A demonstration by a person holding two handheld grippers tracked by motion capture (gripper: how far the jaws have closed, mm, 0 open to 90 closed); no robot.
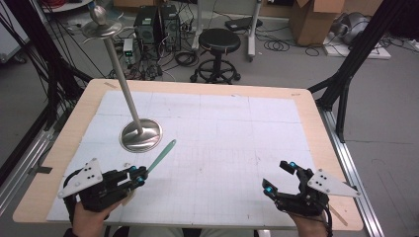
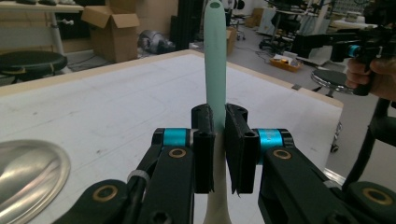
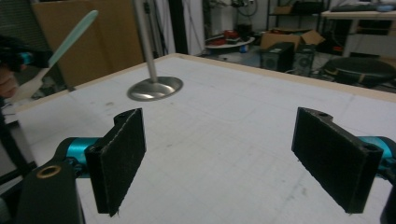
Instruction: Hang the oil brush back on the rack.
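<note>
Spatula, slim mint-green handle, white head, left hand-held gripper clamping it

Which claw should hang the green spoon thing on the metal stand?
Probably the left claw: it already grips the utensil beside the stand. The right claw is open, farther away.

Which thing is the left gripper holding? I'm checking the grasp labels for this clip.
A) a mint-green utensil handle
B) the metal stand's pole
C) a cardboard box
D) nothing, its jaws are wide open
A: in the left gripper view the left gripper has its jaws closed on the mint-green utensil handle, which juts out past them; the high view shows it apart from the metal stand.
</note>
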